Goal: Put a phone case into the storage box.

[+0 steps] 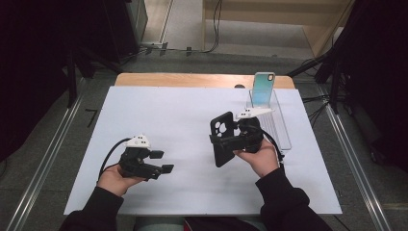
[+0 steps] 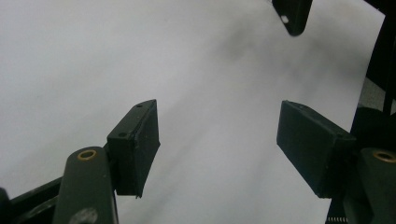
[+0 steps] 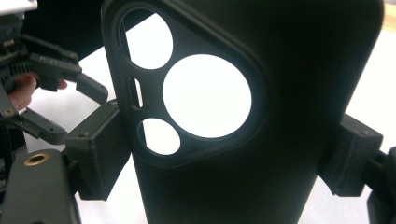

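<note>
1. I can read no brand, label or writing on any thing here; the black phone case (image 3: 243, 140) is plain, and the other things are too small to tell.
2. My right gripper (image 1: 230, 137) has its fingers (image 3: 98, 149) clenched on the black phone case, one on each long edge. The case stands upright above the bench (image 1: 183, 110), at about 3 o'clock from the bench middle.
3. In the right gripper view I count four cutouts in the camera corner of the case: one large round hole, two smaller round holes and one narrow slot.
4. My left gripper (image 1: 161, 161) is at about 7 o'clock from the bench middle, with its fingers (image 2: 135, 144) released, wide apart, and only the white sheet between them.
5. At about 1 o'clock a clear stand (image 1: 274, 120) rests close to the right edge of the white sheet. A light blue-green phone (image 1: 263, 89) leans upright at its far end.
6. I count two grippers, one black case, one phone and one clear stand.
7. The middle and the far left of the white sheet are open room. The right gripper has the stand just beside it, on the side toward 2 o'clock.
</note>
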`<act>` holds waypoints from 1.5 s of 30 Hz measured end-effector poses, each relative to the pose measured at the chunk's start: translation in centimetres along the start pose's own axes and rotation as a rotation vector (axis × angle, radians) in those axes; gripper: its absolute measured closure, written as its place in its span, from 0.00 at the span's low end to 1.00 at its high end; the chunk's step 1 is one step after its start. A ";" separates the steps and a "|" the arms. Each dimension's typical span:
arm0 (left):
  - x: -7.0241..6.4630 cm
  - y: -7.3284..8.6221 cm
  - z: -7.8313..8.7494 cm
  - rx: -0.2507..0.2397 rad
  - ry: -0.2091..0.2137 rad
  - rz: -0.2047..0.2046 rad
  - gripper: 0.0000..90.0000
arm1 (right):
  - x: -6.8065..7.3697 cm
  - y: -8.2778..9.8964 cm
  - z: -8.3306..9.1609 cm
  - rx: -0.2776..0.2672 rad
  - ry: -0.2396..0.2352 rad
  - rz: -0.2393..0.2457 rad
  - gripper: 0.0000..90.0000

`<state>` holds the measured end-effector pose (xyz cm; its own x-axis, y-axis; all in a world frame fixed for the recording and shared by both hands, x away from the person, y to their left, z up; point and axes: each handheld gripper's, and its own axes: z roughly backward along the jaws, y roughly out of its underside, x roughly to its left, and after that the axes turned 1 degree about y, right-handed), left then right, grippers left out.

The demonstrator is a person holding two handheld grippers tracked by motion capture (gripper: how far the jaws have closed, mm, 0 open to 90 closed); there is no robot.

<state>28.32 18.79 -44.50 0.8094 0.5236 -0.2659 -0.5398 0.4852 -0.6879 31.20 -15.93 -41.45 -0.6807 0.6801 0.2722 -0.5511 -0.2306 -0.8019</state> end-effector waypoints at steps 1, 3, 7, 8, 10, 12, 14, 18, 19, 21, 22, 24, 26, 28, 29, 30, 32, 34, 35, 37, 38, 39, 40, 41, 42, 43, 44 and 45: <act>0.0 0.2 0.1 0.006 -0.003 0.006 0.33 | -0.1 -0.1 0.1 -0.001 0.002 0.000 0.15; 0.0 0.4 0.2 0.009 -0.007 0.026 0.33 | -0.2 -0.4 0.4 -0.006 0.005 0.005 0.15; 0.1 0.9 0.5 0.007 0.002 0.058 0.33 | -0.4 -1.0 1.0 -0.015 0.020 -0.004 0.16; 0.1 1.0 0.6 0.002 0.000 0.063 0.33 | -0.5 -1.1 1.2 -0.019 0.024 -0.005 0.16; 0.1 1.1 0.7 0.003 -0.008 0.066 0.33 | -0.7 -1.5 1.7 -0.028 0.033 -0.009 0.16; 0.2 1.2 0.8 0.006 -0.025 0.071 0.33 | -0.8 -1.8 2.2 -0.036 0.048 -0.009 0.16; 0.4 1.3 0.9 0.003 -0.029 0.079 0.33 | -1.0 -2.0 2.7 -0.042 0.063 -0.018 0.16; 0.5 1.5 1.1 -0.007 -0.031 0.086 0.33 | -1.8 -2.3 3.8 -0.064 0.101 -0.047 0.16; 0.5 1.5 1.1 -0.006 -0.030 0.086 0.33 | -2.1 -2.4 4.1 -0.075 0.108 -0.052 0.16; 0.5 1.5 1.2 -0.007 -0.026 0.087 0.33 | -2.6 -2.5 4.7 -0.087 0.135 -0.057 0.16; 0.5 1.5 1.2 -0.006 -0.026 0.086 0.33 | -2.8 -2.6 5.1 -0.095 0.150 -0.061 0.16; 0.5 1.6 1.1 -0.002 -0.023 0.084 0.33 | -3.4 -2.8 5.8 -0.111 0.180 -0.071 0.16; 0.5 1.6 1.1 -0.002 -0.026 0.084 0.33 | -4.1 -3.0 6.4 -0.129 0.202 -0.088 0.16; 0.5 1.6 1.2 -0.002 -0.024 0.084 0.33 | -4.8 -3.1 6.9 -0.142 0.220 -0.105 0.16; 0.5 1.6 1.2 -0.009 -0.024 0.084 0.33 | -5.2 -3.1 7.1 -0.149 0.232 -0.113 0.16; 0.5 1.6 1.2 -0.012 -0.025 0.084 0.33 | -5.6 -3.1 7.3 -0.151 0.240 -0.121 0.16; 0.6 1.7 1.1 -0.016 -0.022 0.092 0.33 | -6.4 -3.2 7.5 -0.155 0.267 -0.130 0.16; 0.6 1.7 1.1 -0.010 -0.018 0.085 0.34 | -7.3 -3.3 7.6 -0.157 0.286 -0.142 0.16; 0.7 1.7 1.0 -0.012 -0.018 0.087 0.33 | -7.7 -3.4 7.6 -0.156 0.297 -0.148 0.16; 0.8 1.7 0.9 -0.017 -0.010 0.091 0.33 | -8.4 -3.6 7.5 -0.155 0.321 -0.155 0.16; 0.8 1.7 0.9 -0.018 -0.013 0.092 0.33 | -8.9 -3.8 7.3 -0.144 0.346 -0.152 0.16; 0.8 1.7 0.9 -0.021 -0.016 0.095 0.34 | -9.3 -4.0 7.2 -0.139 0.365 -0.152 0.16; 0.8 1.7 0.9 -0.023 -0.015 0.093 0.34 | -9.9 -4.1 7.1 -0.140 0.375 -0.163 0.16; 0.8 1.7 0.9 -0.021 -0.014 0.090 0.34 | -10.5 -4.2 7.0 -0.148 0.384 -0.174 0.16; 0.8 1.7 0.9 -0.026 -0.015 0.089 0.34 | -11.0 -4.3 6.9 -0.153 0.392 -0.184 0.16; 0.8 1.6 1.0 -0.030 -0.014 0.091 0.34 | -11.6 -4.4 6.9 -0.151 0.406 -0.190 0.16; 0.7 1.6 1.0 -0.031 -0.014 0.090 0.34 | -12.2 -4.5 6.8 -0.157 0.421 -0.197 0.16; 0.7 1.6 1.0 -0.034 -0.013 0.087 0.34 | -12.7 -4.5 6.7 -0.155 0.441 -0.201 0.16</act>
<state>27.80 20.64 -45.14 0.7566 0.5718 -0.3172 -0.5998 0.4137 -0.6849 39.11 -28.24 -37.69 -0.2816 0.9371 0.2063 -0.5495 0.0188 -0.8353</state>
